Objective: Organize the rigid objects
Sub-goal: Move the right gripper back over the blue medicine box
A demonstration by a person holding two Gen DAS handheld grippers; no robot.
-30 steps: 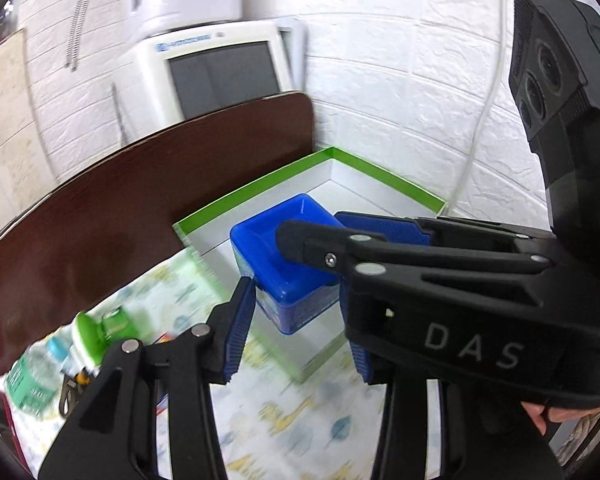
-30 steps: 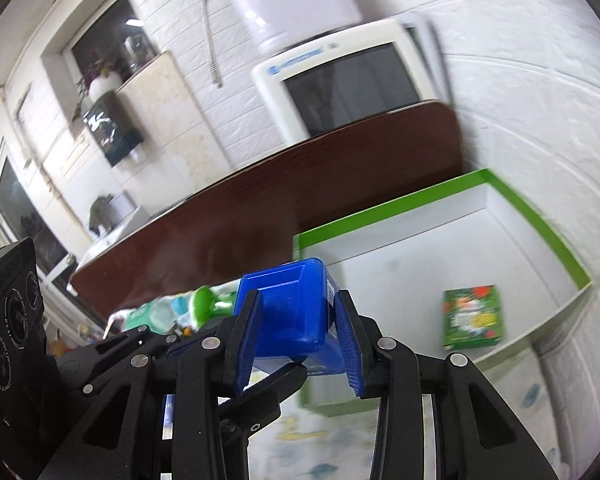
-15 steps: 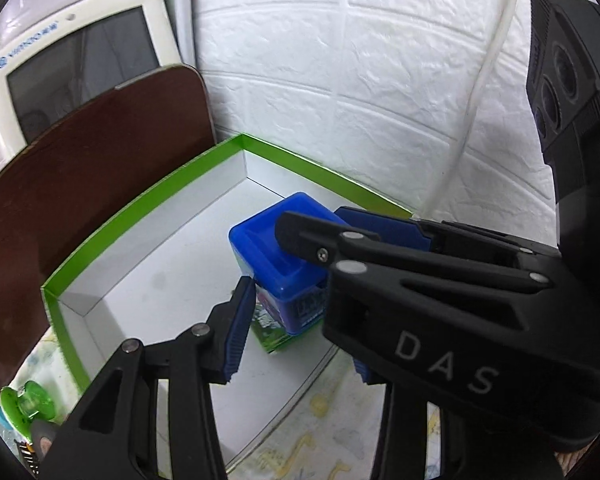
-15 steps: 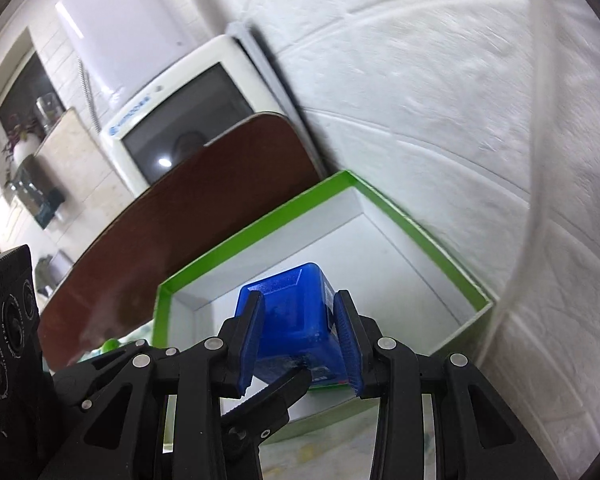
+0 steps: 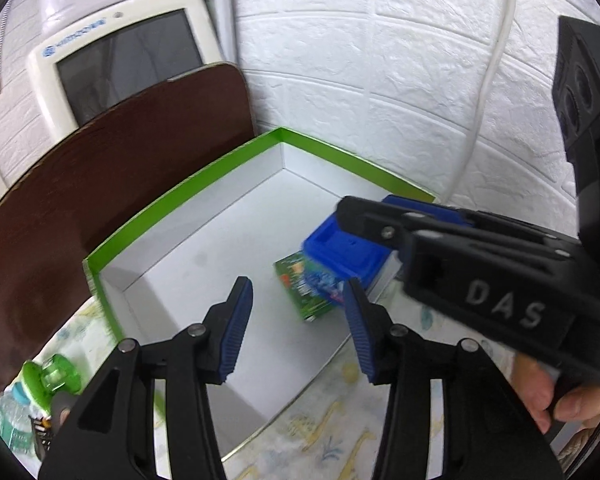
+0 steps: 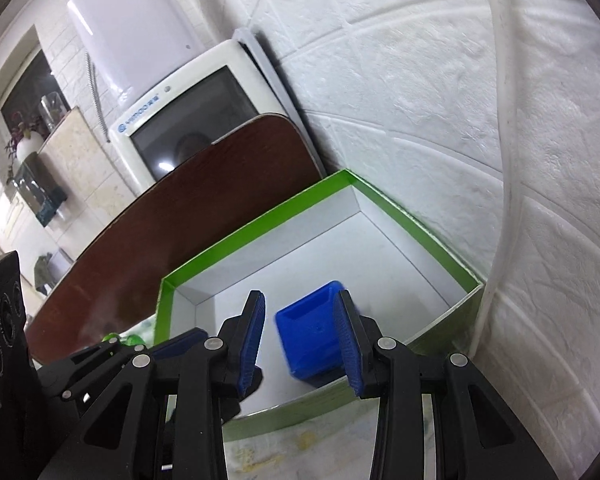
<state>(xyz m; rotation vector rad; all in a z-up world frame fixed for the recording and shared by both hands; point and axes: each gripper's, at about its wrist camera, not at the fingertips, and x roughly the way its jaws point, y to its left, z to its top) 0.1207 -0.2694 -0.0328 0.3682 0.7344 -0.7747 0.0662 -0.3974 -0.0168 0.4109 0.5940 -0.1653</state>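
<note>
Released since half a second ago: right gripper (image 6: 300,340) fingers are now spread, blue tub (image 6: 312,332) loose between them, touching the right pad only. Tub sits inside the green-rimmed box (image 5: 188,184), apparently on or against the green packet (image 5: 300,288); blur hides which. Left gripper (image 5: 296,324) fingers spread, holding nothing, hovering over the box. Progress: two items boxed; green-capped bottle (image 5: 48,376) and other clutter remain on the counter (image 5: 332,432).
</note>
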